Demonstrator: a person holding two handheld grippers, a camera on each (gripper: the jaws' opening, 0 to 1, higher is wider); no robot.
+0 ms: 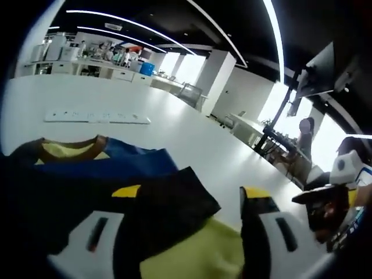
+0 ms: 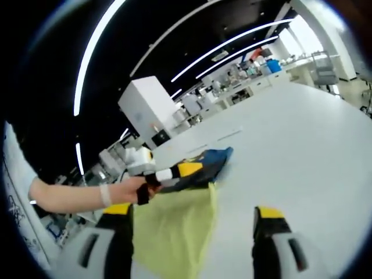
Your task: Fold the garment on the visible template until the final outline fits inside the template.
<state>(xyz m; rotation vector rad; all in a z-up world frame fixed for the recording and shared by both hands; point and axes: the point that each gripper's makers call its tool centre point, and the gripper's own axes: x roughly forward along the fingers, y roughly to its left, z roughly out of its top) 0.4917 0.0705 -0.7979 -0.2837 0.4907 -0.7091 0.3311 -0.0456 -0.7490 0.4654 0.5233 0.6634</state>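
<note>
Left gripper view: the garment [image 1: 116, 168] lay on the white surface [image 1: 192, 139], reaching from the left of the frame to the bottom centre. It showed a blue panel, a brown-trimmed collar with yellow lining toward the left, a dark panel in the middle, and a yellow-green portion at the lower edge. The left gripper [image 1: 186, 232] sat at the bottom of the frame with the fabric bunched between and over its fingers [image 1: 258, 226]; the dark and yellow-green cloth covered the gap, so the fingers appeared clenched on the garment. The right gripper [image 1: 325, 200] entered from the right edge, low over the surface. A white strip [image 1: 96, 116] lay flat on the surface beyond the garment, apart from it. Desks and cabinets stood in the far background.

Right gripper view: the garment [image 2: 186, 203] was lifted off the surface [image 2: 302, 151] at the near end, the yellow-green cloth hanging as a sheet toward the camera and the blue part resting farther back. The right gripper [image 2: 195, 244] had its fingers [image 2: 270, 232] spread wide, the right one clear of the cloth; the yellow-green sheet ran past the left one. Whether it pinched the cloth could not be told. The left gripper [image 2: 165, 174], held by a person's hand [image 2: 131, 189], gripped the garment at the dark edge.
</note>
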